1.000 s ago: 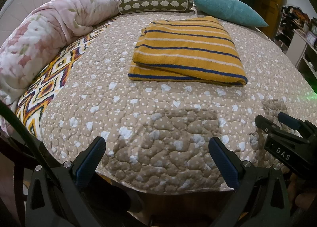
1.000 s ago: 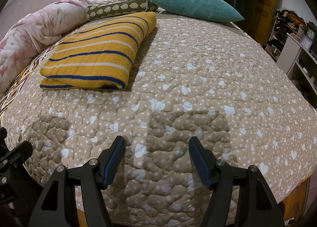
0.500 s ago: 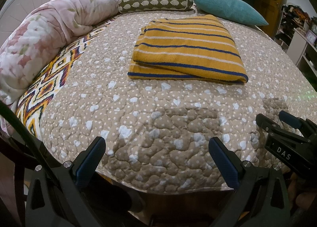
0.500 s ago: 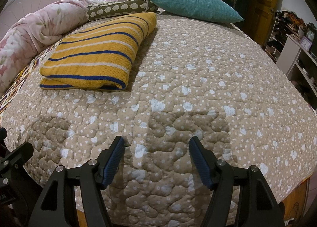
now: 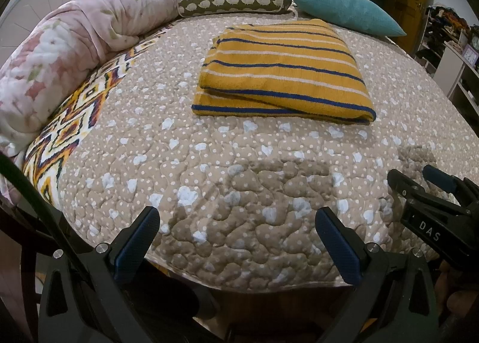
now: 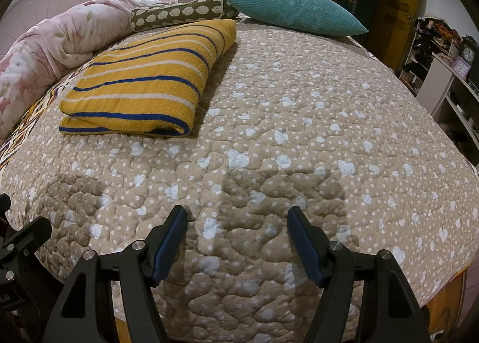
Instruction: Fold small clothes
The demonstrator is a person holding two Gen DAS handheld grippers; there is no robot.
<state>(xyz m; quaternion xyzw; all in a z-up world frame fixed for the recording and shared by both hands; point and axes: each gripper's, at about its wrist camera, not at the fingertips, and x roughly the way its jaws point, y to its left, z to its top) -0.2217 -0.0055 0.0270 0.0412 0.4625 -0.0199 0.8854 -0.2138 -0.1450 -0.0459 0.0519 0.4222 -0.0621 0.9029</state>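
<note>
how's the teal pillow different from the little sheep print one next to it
The teal pillow is one plain colour with a ribbed surface; the sheep pillow is olive with a pale animal print and piped edges. The teal pillow looks flat, wide and tapering to pointed corners, while the sheep pillow is a narrow bolster-like roll. The sheep pillow sits beside the pink quilt; the teal pillow lies toward the door side. Both rest at the far end of the bed.

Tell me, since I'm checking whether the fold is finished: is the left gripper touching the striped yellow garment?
Apart. The left wrist view shows the left gripper open near the bed's edge, with bare quilt between it and the striped yellow garment.
</note>
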